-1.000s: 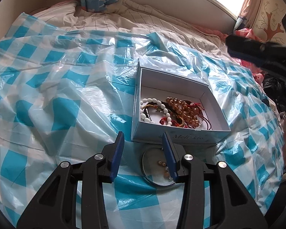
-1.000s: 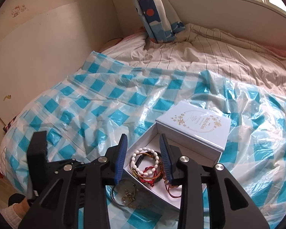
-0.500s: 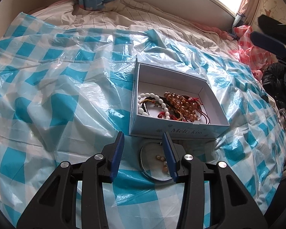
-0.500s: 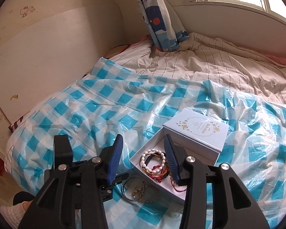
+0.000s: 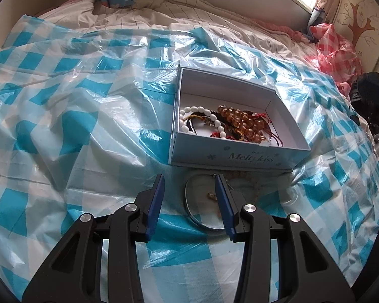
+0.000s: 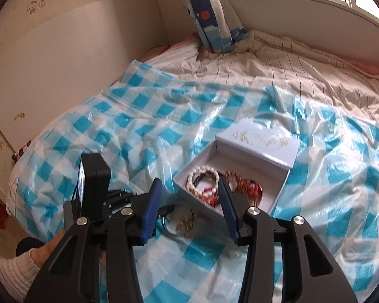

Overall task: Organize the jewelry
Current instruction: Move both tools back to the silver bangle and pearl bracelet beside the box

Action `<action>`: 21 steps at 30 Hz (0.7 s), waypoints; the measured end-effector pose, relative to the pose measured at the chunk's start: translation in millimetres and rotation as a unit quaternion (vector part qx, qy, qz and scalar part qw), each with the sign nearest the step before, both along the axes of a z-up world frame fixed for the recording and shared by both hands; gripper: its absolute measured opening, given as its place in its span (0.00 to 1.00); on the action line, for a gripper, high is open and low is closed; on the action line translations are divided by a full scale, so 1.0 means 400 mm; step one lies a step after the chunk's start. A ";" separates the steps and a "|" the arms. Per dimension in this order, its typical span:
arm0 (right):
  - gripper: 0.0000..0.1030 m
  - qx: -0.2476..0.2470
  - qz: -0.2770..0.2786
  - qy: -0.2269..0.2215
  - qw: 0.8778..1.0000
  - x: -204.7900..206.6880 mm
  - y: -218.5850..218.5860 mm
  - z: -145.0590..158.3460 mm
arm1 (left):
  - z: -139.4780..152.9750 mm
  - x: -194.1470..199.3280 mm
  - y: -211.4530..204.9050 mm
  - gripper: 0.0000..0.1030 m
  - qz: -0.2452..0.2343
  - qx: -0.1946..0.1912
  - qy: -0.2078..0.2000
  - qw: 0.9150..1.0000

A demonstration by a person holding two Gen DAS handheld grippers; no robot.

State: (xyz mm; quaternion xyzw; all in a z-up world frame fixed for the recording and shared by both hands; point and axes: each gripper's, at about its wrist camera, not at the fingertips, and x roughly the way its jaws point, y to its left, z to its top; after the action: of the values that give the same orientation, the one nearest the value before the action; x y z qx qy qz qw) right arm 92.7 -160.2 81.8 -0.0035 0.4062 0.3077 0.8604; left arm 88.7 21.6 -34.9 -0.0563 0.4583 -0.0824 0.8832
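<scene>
Left gripper (image 5: 189,189): blue-padded fingers (image 5: 156,202) spread wide, hold nothing, hover low over blue-and-white checked plastic sheet (image 5: 75,131). Round silver-rimmed glass dish (image 5: 202,209) with small gold beads lies at 1 o'clock from fingers, partly behind right finger. Pale blue cardboard box (image 5: 230,159), open, just beyond dish at 12 o'clock; inside white bead bracelet (image 5: 202,118), amber bead bracelet (image 5: 242,123), red cords.

Right gripper (image 6: 189,194): fingers (image 6: 152,207) wide apart, empty, above box near corner. Box lid (image 6: 260,144) rests on box far end. Striped beige bedsheet (image 6: 278,75) at 12 o'clock.
</scene>
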 end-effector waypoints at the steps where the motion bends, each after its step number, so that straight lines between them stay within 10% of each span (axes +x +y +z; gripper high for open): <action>1: 0.44 -0.001 -0.001 0.002 1.000 -0.004 -0.002 -0.005 | -0.003 0.000 -0.001 0.38 0.000 0.001 0.001 1.000; 21: 0.44 -0.035 -0.017 0.071 0.997 -0.033 -0.019 -0.171 | -0.044 -0.004 -0.011 0.39 -0.005 0.014 0.017 1.000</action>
State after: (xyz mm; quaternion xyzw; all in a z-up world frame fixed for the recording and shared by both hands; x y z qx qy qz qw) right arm 79.5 -167.7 13.4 -0.0051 0.4772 0.2783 0.8336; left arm 87.3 17.4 -52.7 -0.0435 0.4746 -0.0794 0.8755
